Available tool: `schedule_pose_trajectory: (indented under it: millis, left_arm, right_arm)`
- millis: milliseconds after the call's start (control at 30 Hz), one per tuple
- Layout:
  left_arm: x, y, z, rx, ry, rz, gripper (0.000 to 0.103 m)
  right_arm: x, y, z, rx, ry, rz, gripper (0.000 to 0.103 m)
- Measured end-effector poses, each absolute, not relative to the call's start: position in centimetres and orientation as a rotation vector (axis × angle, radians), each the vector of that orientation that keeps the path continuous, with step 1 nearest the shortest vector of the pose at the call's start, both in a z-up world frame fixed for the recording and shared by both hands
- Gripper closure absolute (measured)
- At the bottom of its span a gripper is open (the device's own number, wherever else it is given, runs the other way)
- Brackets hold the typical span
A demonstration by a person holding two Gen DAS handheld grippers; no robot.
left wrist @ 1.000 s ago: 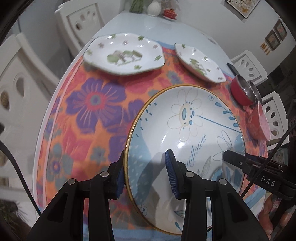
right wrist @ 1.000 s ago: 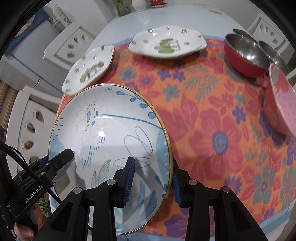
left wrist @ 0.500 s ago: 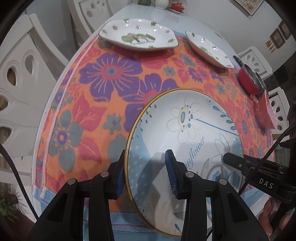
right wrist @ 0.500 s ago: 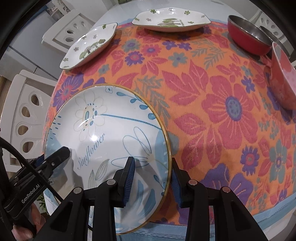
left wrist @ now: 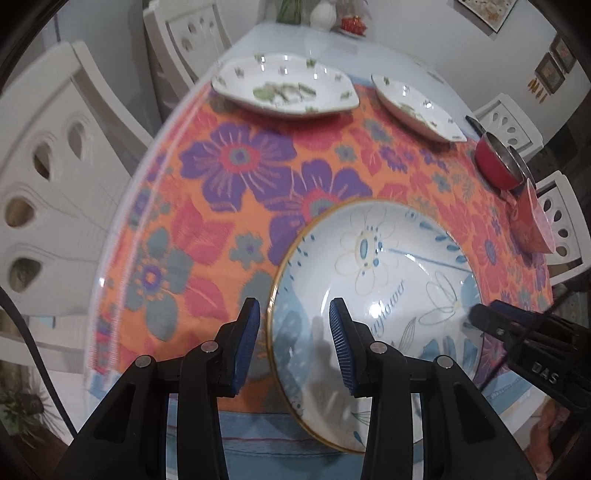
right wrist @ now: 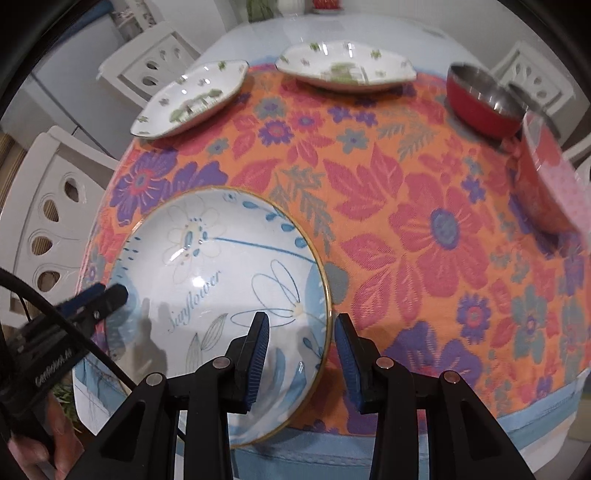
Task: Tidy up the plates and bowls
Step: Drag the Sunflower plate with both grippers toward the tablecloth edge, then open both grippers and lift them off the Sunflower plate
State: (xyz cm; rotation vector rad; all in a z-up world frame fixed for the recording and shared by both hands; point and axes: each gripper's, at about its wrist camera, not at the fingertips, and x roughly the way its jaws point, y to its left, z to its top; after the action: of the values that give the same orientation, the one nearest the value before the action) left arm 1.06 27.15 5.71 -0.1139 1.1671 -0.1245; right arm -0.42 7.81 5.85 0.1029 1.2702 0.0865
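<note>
A large white sunflower plate (left wrist: pixel 384 280) with a gold rim lies on the floral cloth near the table's front edge; it also shows in the right wrist view (right wrist: pixel 221 280). My left gripper (left wrist: pixel 293 343) straddles its left rim with the pads apart from it. My right gripper (right wrist: pixel 301 350) straddles its right rim, also not clamped. Two white green-patterned plates (left wrist: pixel 284 90) (left wrist: pixel 417 105) sit at the back. A red steel bowl (right wrist: pixel 484 105) and a pink bowl (right wrist: pixel 550 184) are at the right.
White chairs (left wrist: pixel 55 177) ring the table. A vase (left wrist: pixel 323 14) and a small red dish stand at the far end. The orange floral cloth (right wrist: pixel 424 229) covers the near half of the table.
Both grippers lowered the sunflower plate toward the front of the cloth. Both grippers have widened off the rim, and the plate now rests on the table.
</note>
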Motion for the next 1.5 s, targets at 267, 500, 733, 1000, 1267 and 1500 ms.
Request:
schedule_pose_trajectory:
  millis: [267,500,733,1000,1267,1500]
  left_arm:
    - [-0.4,25.1,12.2,-0.075,1.022,-0.109,0.066]
    - [-3.9,21.9,18.0,-0.076,0.909,-0.124,0.066]
    - [-8.8,19.9,21.4,-0.119,0.861,-0.12,0.058]
    - [-12.8,18.4,23.7,-0.067,0.854,-0.037,0.046]
    - [-12.6,19.0,24.7,-0.067,0.825,-0.002,0.034]
    - [-8.7,20.7,24.1,-0.053,0.843,-0.018,0.034]
  right_arm:
    - [-3.1,7.2,12.5,0.028,1.122,0.088,0.067]
    - [-7.0,5.4,18.6,0.03,1.013,0.11,0.065]
    - [-11.6,3.3,22.5,0.046,0.936,0.093,0.052]
    - [-15.1,1.7,23.7,0.134,0.919,0.103,0.05]
    - [-14.3,1.3,23.4,0.169,0.94,0.084,0.049]
    - [-9.6,2.3,22.4,0.237,0.971,0.074,0.049]
